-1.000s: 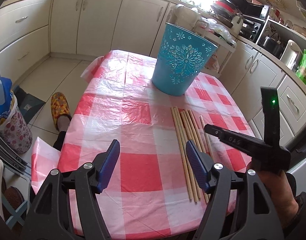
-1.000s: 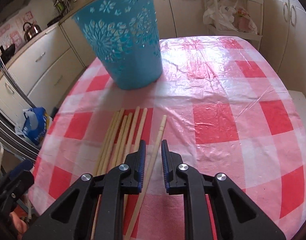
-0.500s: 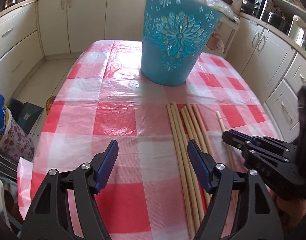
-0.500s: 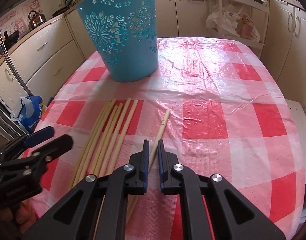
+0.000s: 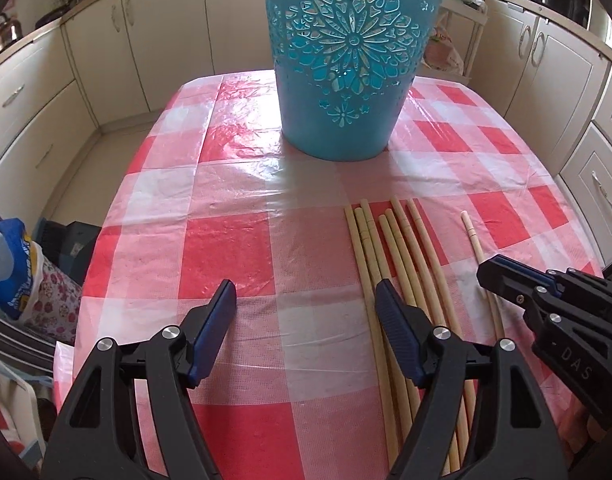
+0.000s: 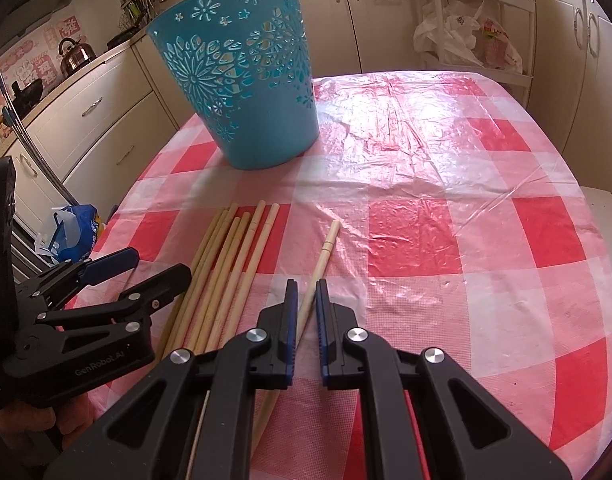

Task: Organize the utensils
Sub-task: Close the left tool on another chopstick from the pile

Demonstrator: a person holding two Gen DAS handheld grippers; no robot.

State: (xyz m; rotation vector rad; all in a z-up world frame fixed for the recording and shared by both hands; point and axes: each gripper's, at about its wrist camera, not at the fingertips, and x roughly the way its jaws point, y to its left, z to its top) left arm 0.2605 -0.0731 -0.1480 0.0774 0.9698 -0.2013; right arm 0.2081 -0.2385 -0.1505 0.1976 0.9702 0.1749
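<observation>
Both wrist views have closed in on the blue perforated bin [image 5: 345, 64] since the earlier frames. Single chopstick [image 6: 325, 250] lies apart from the chopstick bundle [image 6: 230, 264] on the checkered tabletop [image 6: 445, 220], running between the right tongs [image 6: 306, 300], whose jaws are nearly together astride it; contact cannot be confirmed. Left tongs [image 5: 306, 300] stand wide apart, their right finger over the bundle [image 5: 389, 248].
</observation>
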